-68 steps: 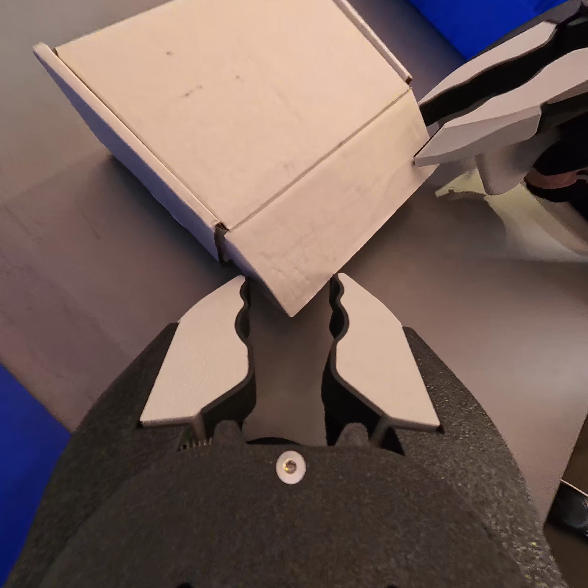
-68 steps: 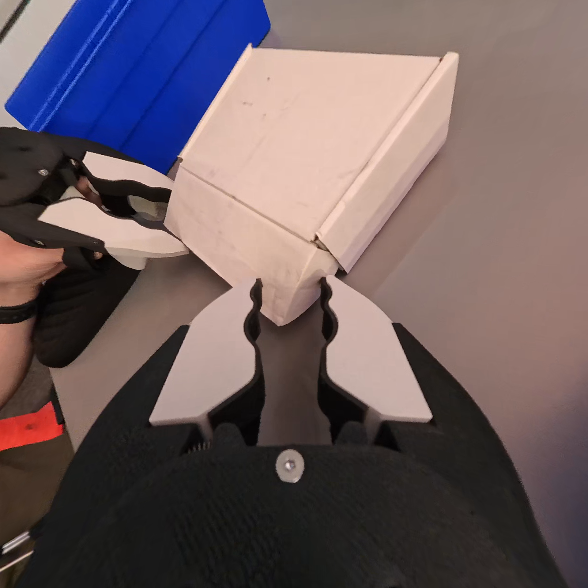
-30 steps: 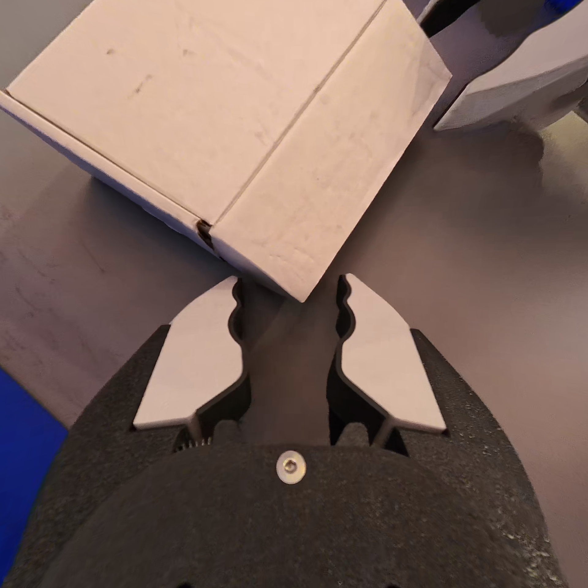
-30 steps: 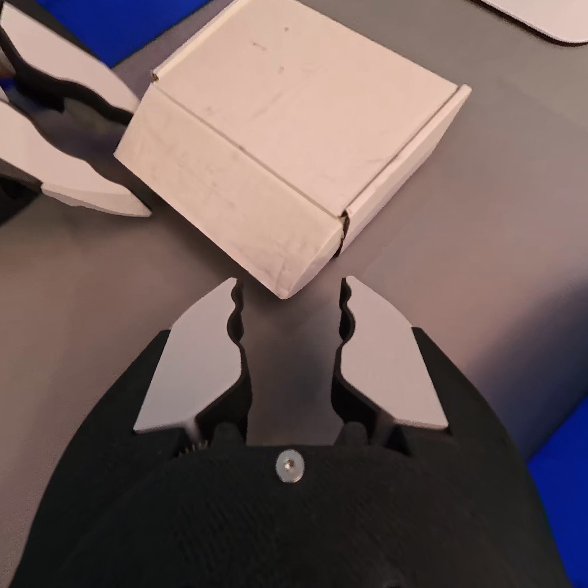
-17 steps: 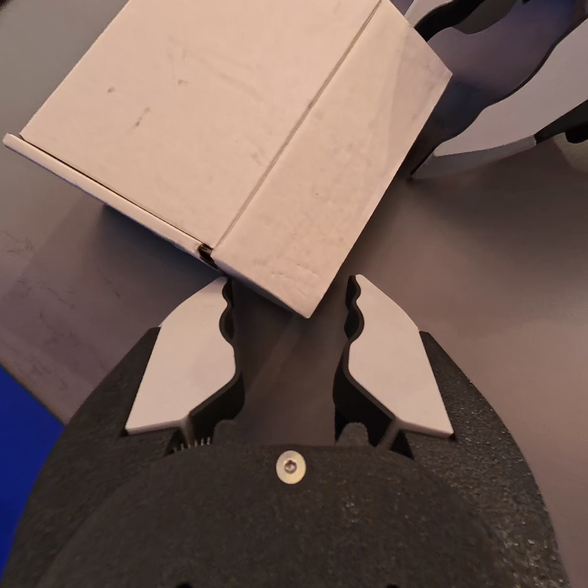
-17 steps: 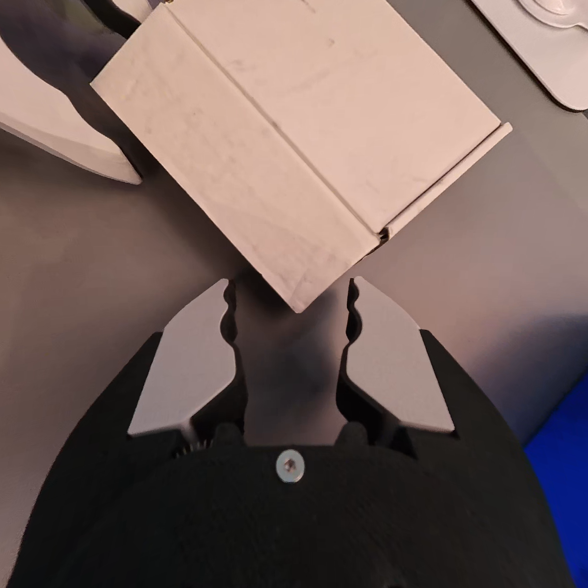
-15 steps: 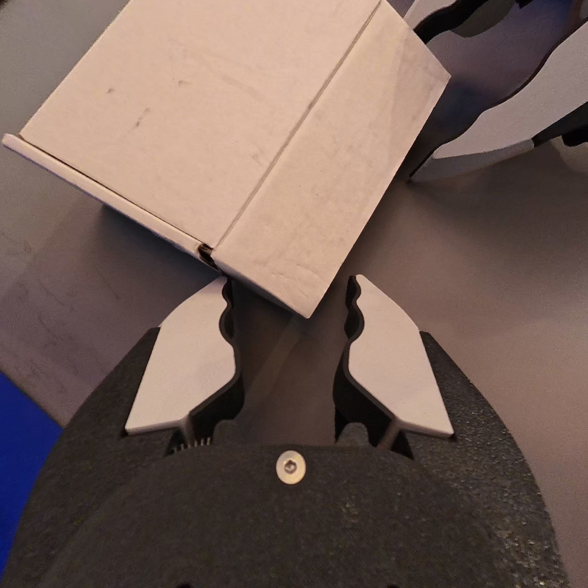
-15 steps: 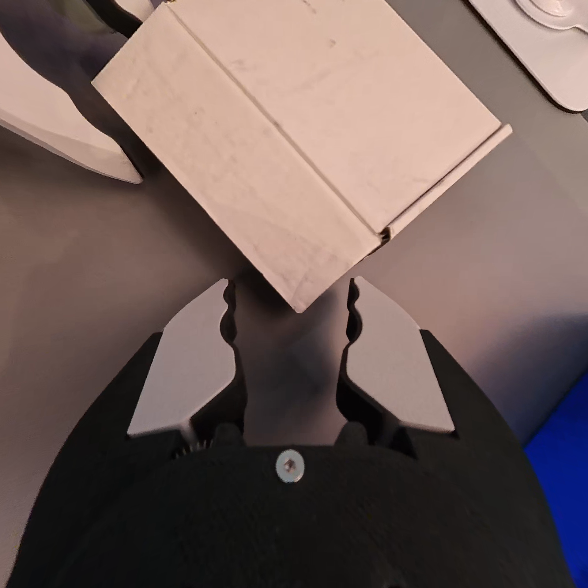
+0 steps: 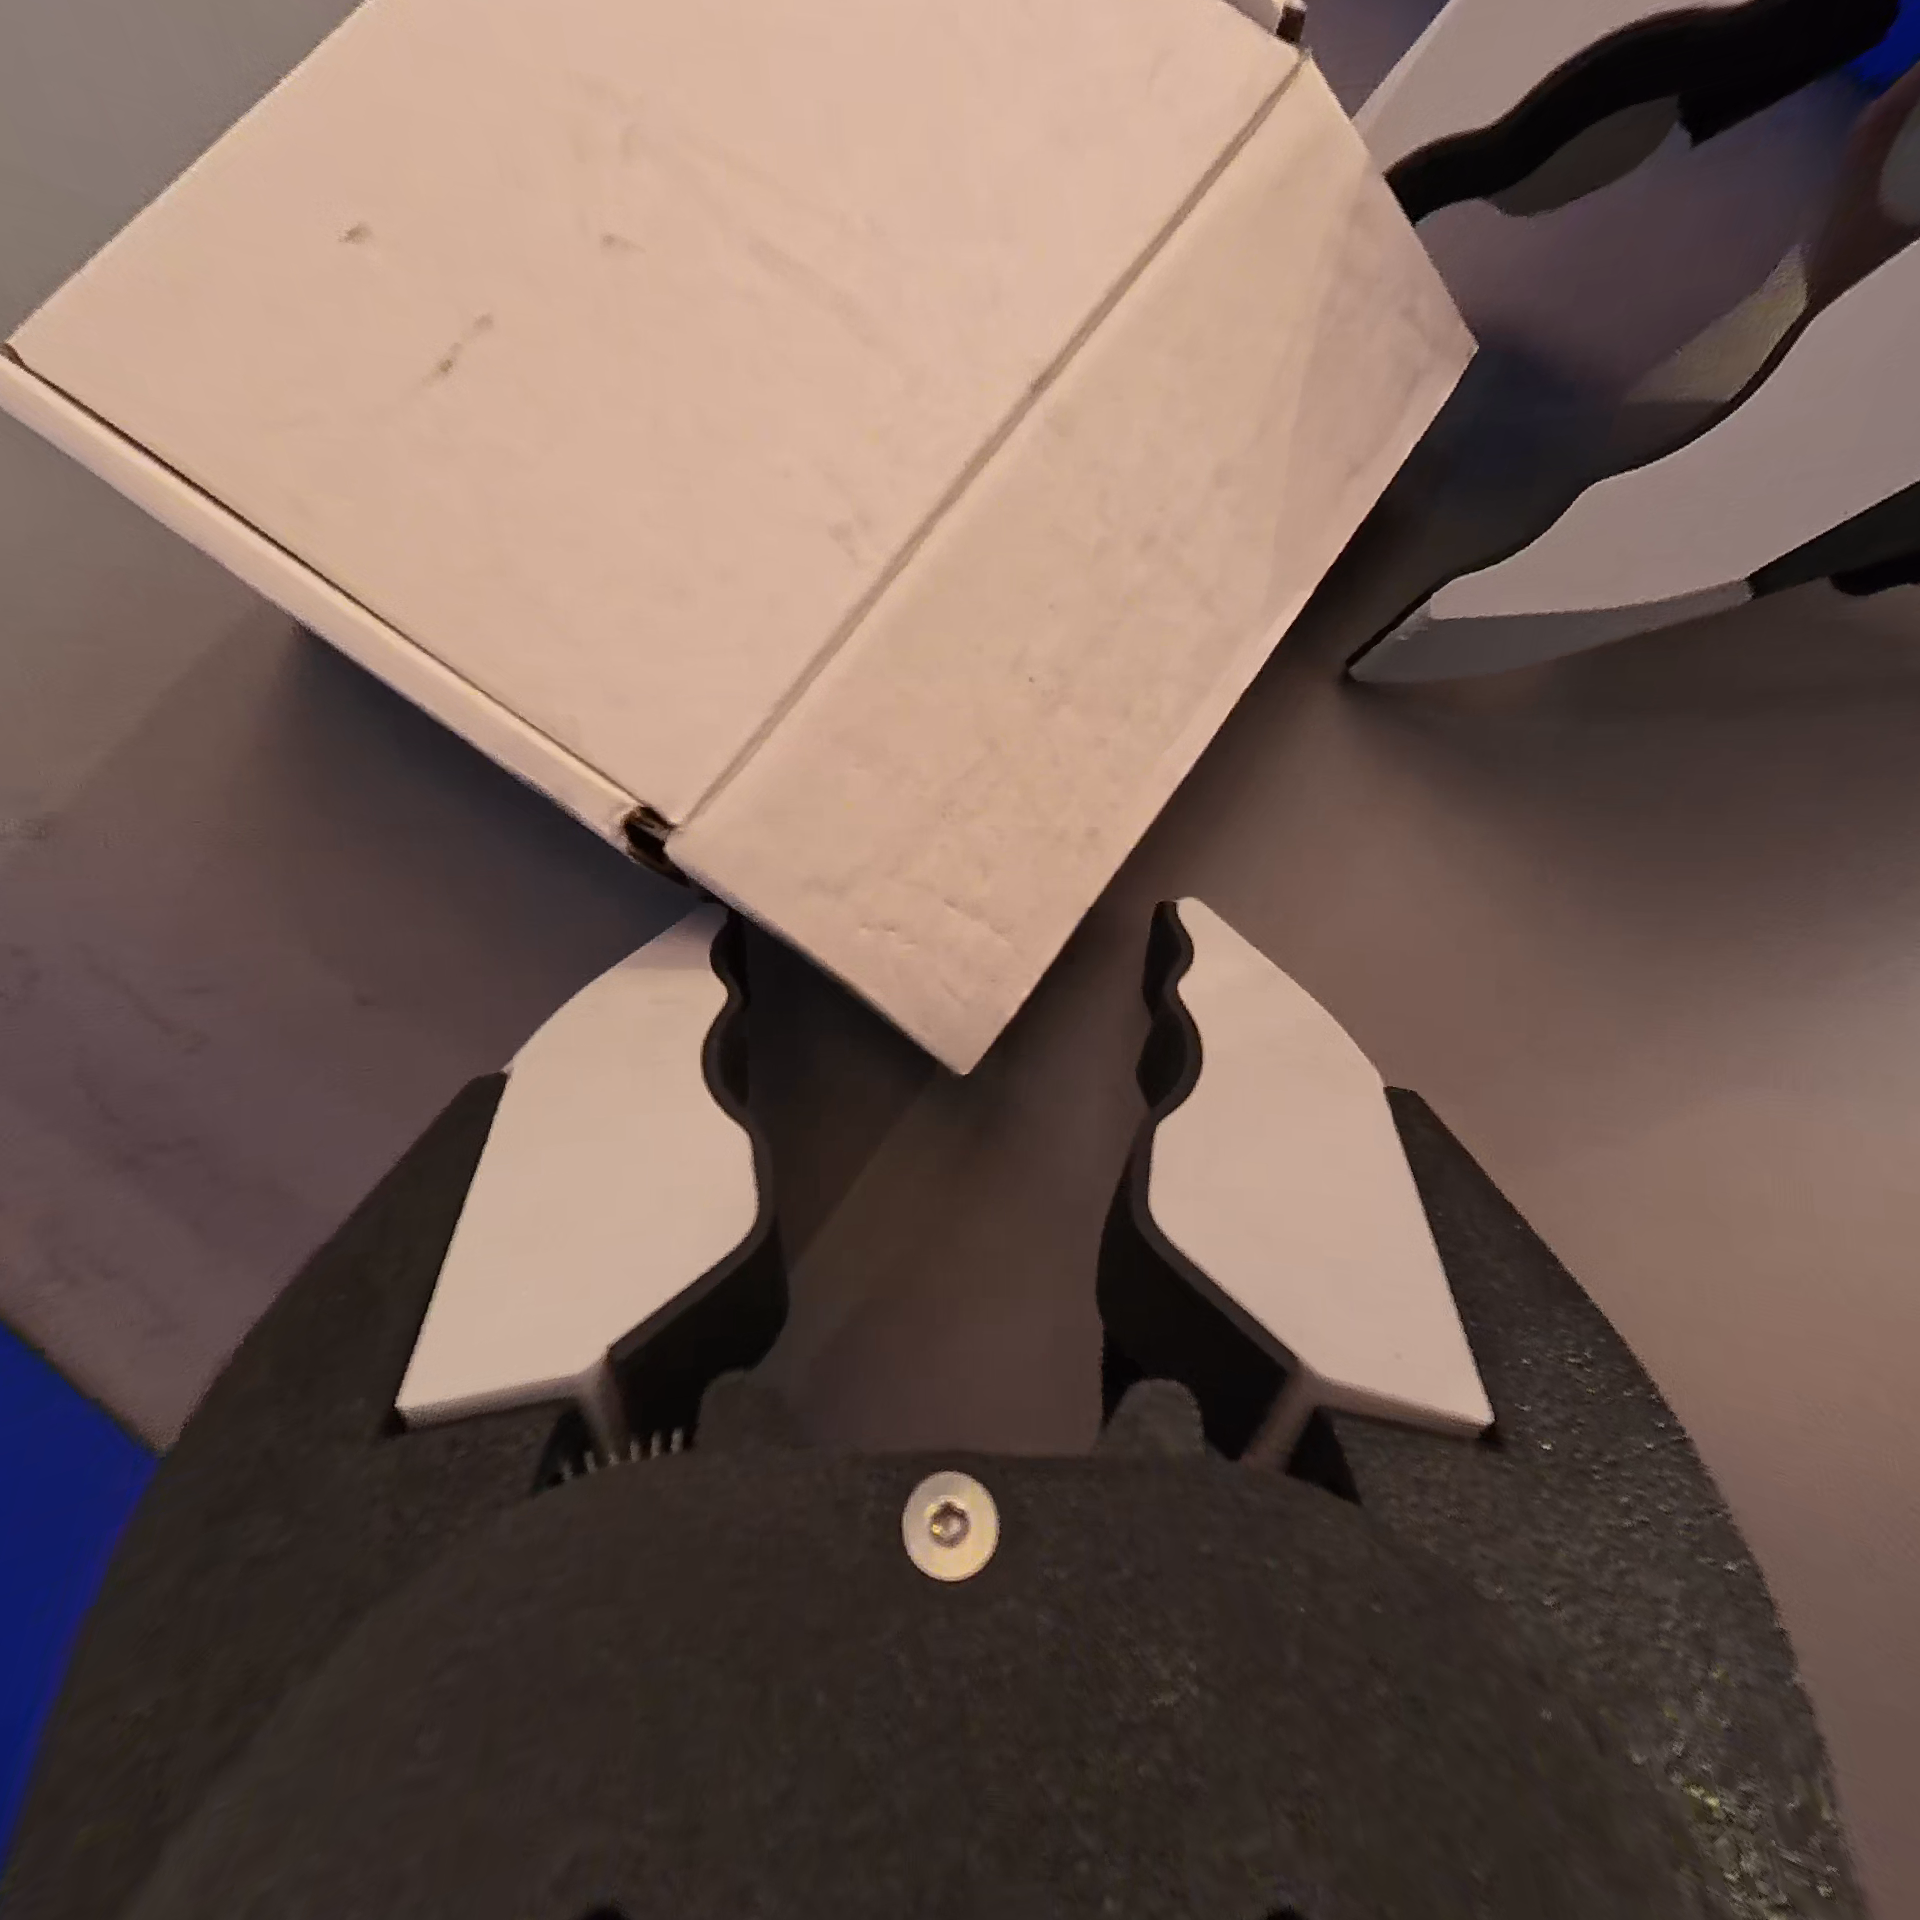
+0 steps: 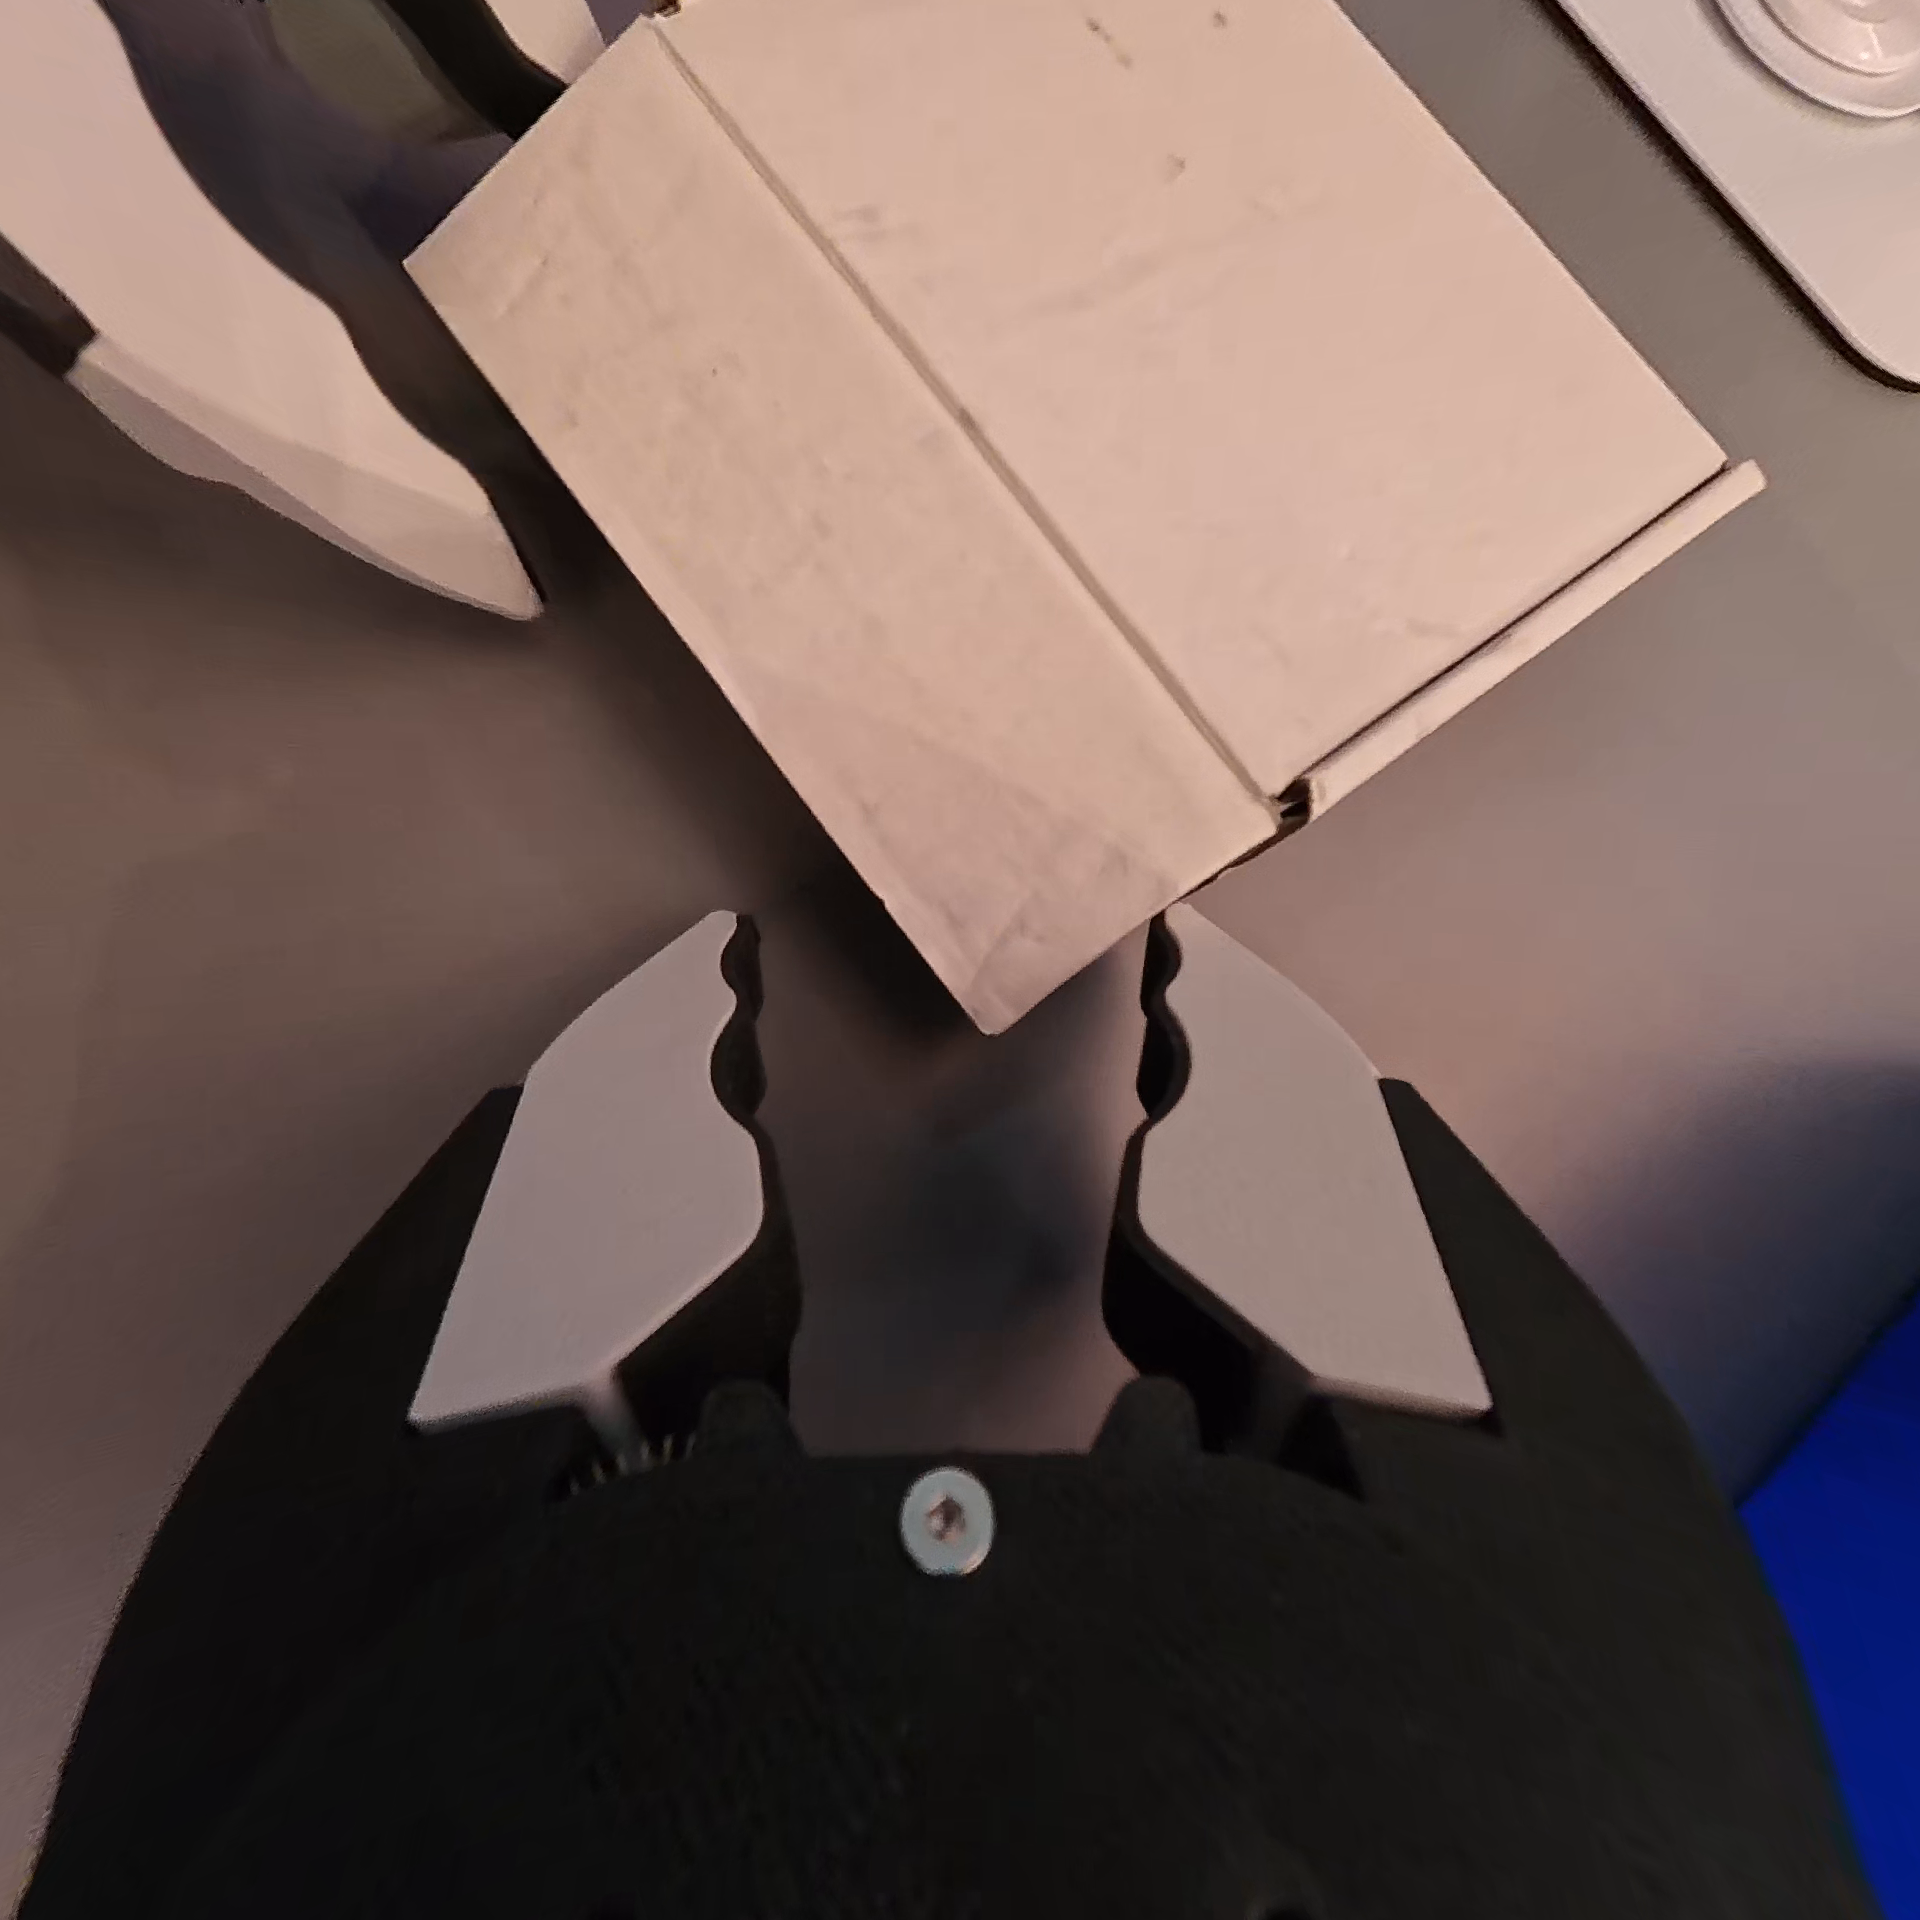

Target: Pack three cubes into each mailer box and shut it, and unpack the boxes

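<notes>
— Since the lid lies flat on the white mailer box [image 9: 644,416], would you call this one packed?
— Shut, yes; whether three cubes are inside I cannot tell, as none show.
— Where does it sit?
— On the grey counter [image 10: 260,831], one corner pointing between the fingers of each claw.
— And the claws?
— Left claw [image 9: 951,925] spread apart, holding nothing, one fingertip by the box's lower edge. Right claw [image 10: 951,935] likewise apart and empty.
— What remains?
— Other boxes, if any, lie out of view; unpacking looks not yet begun
</notes>
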Available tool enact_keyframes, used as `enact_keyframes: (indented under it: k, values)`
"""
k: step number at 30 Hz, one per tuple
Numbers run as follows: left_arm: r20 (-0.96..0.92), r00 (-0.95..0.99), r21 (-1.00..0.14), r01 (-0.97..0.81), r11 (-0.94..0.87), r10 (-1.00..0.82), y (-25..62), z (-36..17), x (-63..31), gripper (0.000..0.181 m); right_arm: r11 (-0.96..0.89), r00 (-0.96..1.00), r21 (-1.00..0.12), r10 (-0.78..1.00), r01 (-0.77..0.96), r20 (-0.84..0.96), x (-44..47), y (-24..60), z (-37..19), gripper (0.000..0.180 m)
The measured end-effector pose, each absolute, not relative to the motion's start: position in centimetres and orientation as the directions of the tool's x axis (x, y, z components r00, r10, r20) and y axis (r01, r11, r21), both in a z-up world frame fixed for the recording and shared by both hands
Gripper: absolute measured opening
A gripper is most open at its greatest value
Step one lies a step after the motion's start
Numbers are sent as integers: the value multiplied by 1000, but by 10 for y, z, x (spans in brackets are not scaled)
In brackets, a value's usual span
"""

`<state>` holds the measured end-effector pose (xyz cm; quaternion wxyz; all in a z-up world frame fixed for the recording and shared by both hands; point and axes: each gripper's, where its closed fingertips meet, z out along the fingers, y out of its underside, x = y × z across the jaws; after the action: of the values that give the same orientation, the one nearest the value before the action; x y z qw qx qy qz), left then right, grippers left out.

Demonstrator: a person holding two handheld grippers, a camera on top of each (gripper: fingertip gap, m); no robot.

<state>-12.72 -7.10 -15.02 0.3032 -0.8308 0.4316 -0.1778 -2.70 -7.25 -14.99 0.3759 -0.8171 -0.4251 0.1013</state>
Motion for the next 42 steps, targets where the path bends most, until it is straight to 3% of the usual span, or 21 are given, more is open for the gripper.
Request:
enact_keyframes:
  k: [1,6,12,16,25,27,31,36,38,40,42]
  values:
    - [47,566,-661,-601,-450,-823,-71,-150,-127,73,-356,619,-701,771,618,154,-27,-72,-150,72]
    - [34,576,-661,-600,-450,-817,-68,-150,-127,67,-407,649,-721,757,561,77,-25,-74,-145,76]
    - [11,517,-646,-649,-401,-856,-81,-152,-117,67,-373,730,-725,633,579,258,2,-67,-125,80]
    - [53,477,-657,-645,-390,-877,-94,-150,-96,68,-345,760,-773,596,533,258,1,-76,-114,80]
    - [57,402,-676,-658,-332,-914,-98,-152,-61,73,-226,739,-850,627,476,247,-34,-72,-92,69]
    - [63,418,-689,-639,-342,-906,-98,-142,-67,63,-224,740,-842,617,492,268,-36,-66,-94,69]
    - [57,474,-816,-484,-315,-878,-95,-91,-88,61,-237,726,-840,644,488,240,-41,-63,-105,69]
    - [-134,511,-913,-397,-95,-849,-72,-36,-97,79,-201,732,-833,609,515,306,-40,-56,-109,69]
    - [-293,440,-833,-553,1,-849,-65,-43,-95,77,-181,738,-828,579,531,346,-37,-52,-108,69]
    - [-473,314,-665,-740,99,-823,-57,-60,-96,77,-180,741,-834,581,521,337,-37,-53,-110,69]
    - [-588,136,-464,-864,194,-798,-57,-74,-100,65,-189,746,-843,587,503,314,-38,-53,-112,69]
